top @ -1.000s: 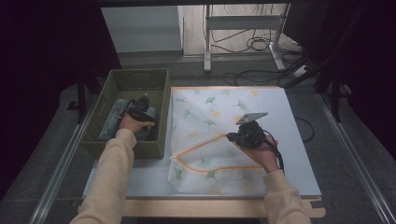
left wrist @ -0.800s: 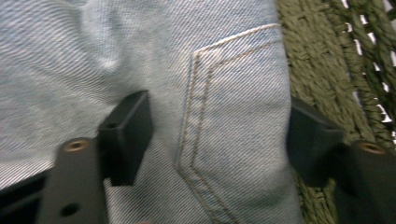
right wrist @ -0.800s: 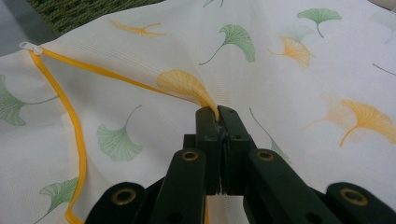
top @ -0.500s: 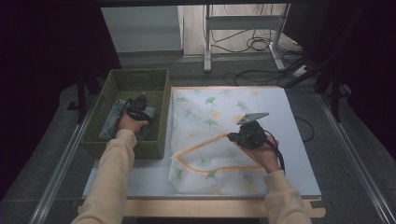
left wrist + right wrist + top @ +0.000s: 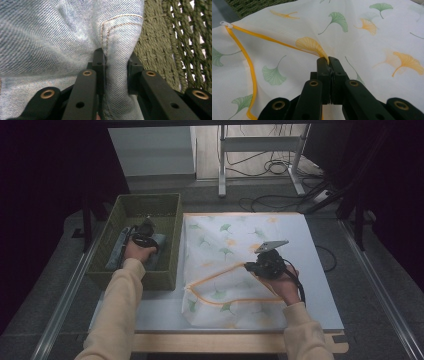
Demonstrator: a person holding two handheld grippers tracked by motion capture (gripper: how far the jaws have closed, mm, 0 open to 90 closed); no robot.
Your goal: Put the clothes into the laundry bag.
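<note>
**High view: left gripper in the basket on denim, right gripper pinching the bag edge**

High view: left gripper point(image 5: 144, 231) sits inside the green woven basket point(image 5: 107, 251), left of centre frame, over the folded light-blue jeans point(image 5: 116, 254). The jeans lie along the basket floor, mostly under the hand.

Left gripper view: the left gripper point(image 5: 116, 63) has a raised fold of the jeans point(image 5: 50, 37) between its jaws, next to a stitched pocket corner. Both pads press the fold. The jaws have just been closing, now clamped on denim. Basket point(image 5: 162, 45) weave fills the right side of the frame, just beside the fold.

High view: right gripper point(image 5: 256, 265) is right of centre, over the white laundry bag point(image 5: 235, 235) with the ginkgo-leaf print, which lies flat on the table point(image 5: 150, 312). The bag's left edge lies just beside the basket wall. Orange zipper trim point(image 5: 220, 272) runs in a loop across the lower part of the bag, from the gripper towards the lower-left corner.

Right gripper view: right gripper point(image 5: 328, 60) has its jaws together on a pinch of the laundry bag point(image 5: 372, 40) fabric right at the orange zipper trim point(image 5: 249, 62). Fabric puckers up at the tips. White zipper pull point(image 5: 225, 24) sits at the upper left of the frame, well away from the jaws.
</note>
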